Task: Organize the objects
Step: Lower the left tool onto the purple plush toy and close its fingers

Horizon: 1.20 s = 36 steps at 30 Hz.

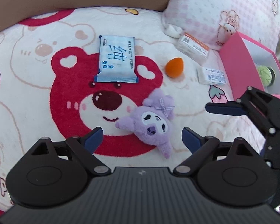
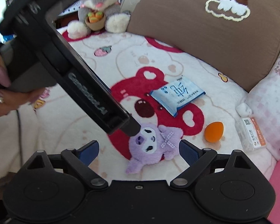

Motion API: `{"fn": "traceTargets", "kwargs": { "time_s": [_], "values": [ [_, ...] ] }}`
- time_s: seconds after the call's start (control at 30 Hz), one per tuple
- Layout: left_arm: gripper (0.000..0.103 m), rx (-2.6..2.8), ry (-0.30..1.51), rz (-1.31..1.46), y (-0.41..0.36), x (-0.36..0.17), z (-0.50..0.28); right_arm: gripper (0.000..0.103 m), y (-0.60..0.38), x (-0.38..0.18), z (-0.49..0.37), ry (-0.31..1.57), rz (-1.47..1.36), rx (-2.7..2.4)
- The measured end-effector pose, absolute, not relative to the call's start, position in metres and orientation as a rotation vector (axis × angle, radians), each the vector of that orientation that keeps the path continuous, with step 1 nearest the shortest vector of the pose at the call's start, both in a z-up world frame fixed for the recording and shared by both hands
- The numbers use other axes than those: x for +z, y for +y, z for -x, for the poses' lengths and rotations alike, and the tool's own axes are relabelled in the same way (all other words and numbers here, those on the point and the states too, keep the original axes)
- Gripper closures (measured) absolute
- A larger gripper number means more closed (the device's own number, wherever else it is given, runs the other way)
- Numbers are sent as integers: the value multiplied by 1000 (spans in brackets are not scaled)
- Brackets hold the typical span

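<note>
Both grippers, left gripper (image 1: 142,136) and right gripper (image 2: 139,149), are hovering spread around the purple plush (image 1: 153,125), pinching nothing; next, one is needing to close on it for the pink box (image 1: 239,63)

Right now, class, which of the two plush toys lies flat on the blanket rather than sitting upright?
The purple plush, lying between the open hand-held grippers; the grey rabbit plush sits upright by the brown pillow.
</note>
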<state>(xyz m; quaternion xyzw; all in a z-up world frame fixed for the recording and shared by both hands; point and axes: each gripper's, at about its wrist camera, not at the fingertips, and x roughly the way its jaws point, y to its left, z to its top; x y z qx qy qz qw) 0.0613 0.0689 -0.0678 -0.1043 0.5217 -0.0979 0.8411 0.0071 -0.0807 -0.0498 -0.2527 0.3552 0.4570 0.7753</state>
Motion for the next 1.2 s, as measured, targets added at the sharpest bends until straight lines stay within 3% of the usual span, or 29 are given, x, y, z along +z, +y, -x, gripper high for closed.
{"fn": "traceTargets", "kwargs": {
  "time_s": [0.6,0.63,0.67,0.87,1.2],
  "values": [
    [25,-191,1076,464,81,-111,-59,9,-63,-97,-40,749,680,987],
    [31,-189,1075,448,79,-113,-59,9,-62,-99,-42,749,691,987],
    [43,-188,1076,419,77,-114,-60,9,-62,-101,-44,749,698,986],
    [51,-175,1095,427,83,-131,-62,9,-58,-113,-51,771,692,1009],
    [54,-143,1074,537,85,-143,-61,7,-50,-129,-56,779,716,1015]
  ]
}}
